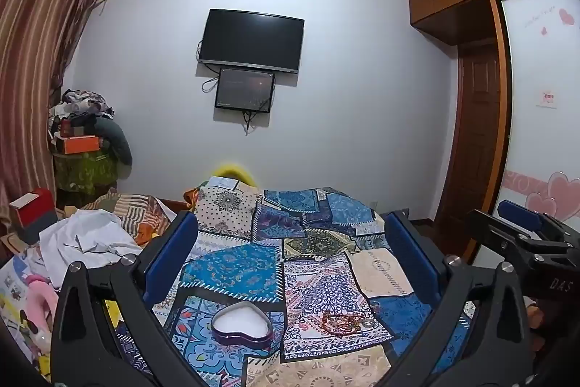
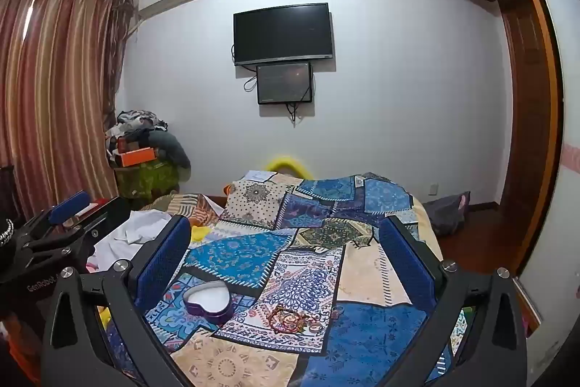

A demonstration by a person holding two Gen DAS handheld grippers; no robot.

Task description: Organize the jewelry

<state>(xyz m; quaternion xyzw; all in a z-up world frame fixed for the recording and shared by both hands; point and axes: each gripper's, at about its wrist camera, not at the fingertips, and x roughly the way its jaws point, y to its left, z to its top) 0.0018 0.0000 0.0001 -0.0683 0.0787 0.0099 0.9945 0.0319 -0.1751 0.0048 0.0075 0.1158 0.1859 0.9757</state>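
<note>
A purple heart-shaped box (image 1: 242,324) with a white lining lies open on the patchwork bedspread (image 1: 232,269). To its right sits a small heap of reddish bead jewelry (image 1: 342,321). My left gripper (image 1: 290,252) hovers above and short of both, jaws wide and empty. The right wrist view shows the same heart-shaped box (image 2: 207,303) and the bead jewelry (image 2: 290,318) on the bedspread (image 2: 366,325). My right gripper (image 2: 284,251) is open too, holding nothing. Each gripper shows at the edge of the other's view: the right gripper (image 1: 522,227) and the left gripper (image 2: 69,205).
Crumpled white cloth (image 1: 87,234) and soft toys (image 1: 36,300) lie at the bed's left. A pile of clothes and boxes (image 1: 83,133) stands in the far corner by the curtain (image 1: 32,60). A TV (image 1: 252,40) hangs on the wall; a wardrobe (image 1: 482,133) stands right.
</note>
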